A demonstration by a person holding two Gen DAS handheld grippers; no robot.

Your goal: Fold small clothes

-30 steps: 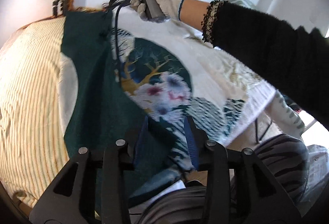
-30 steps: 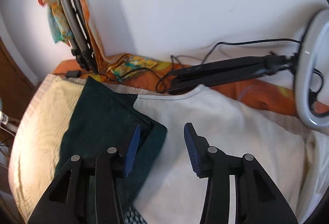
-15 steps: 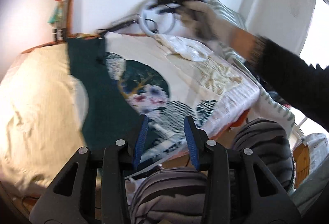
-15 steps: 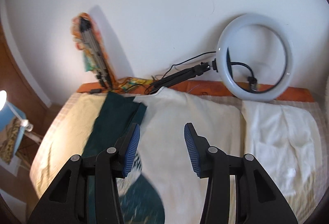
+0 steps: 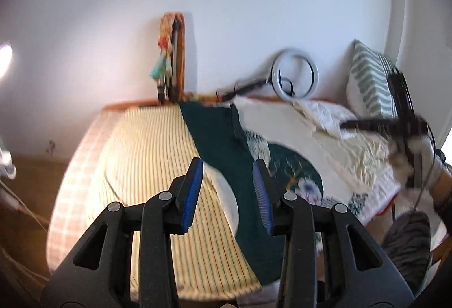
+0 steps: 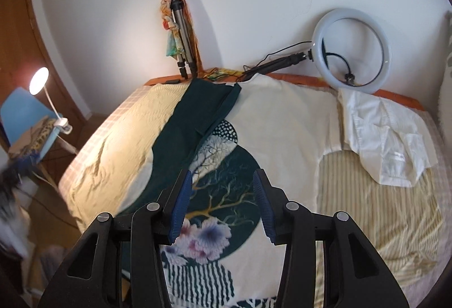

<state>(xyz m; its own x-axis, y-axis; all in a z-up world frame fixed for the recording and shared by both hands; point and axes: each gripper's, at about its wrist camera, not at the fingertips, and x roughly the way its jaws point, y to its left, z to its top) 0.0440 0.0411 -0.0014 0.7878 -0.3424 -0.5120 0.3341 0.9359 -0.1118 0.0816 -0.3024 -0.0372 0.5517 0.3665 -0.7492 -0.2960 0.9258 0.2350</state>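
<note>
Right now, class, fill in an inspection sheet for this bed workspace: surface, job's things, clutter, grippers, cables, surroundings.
Surface: striped cream bedspread, wrinkled.
Job's things: cream T-shirt with dark green floral print spread flat, one side folded in; crumpled white shirt beside it.
Clutter: nothing seen.
Grippers: left gripper and right gripper both open, nothing between the fingers, above the bed.
Cables: black cable to the white ring light.
Surroundings: white wall, lit desk lamp, blue chair.

Bed (image 6: 375, 212) right part bare, passable. Far edge blocked: ring light (image 6: 353, 49), tripod (image 6: 183, 36). White shirt (image 6: 378, 132) crumpled near far-right corner.
</note>
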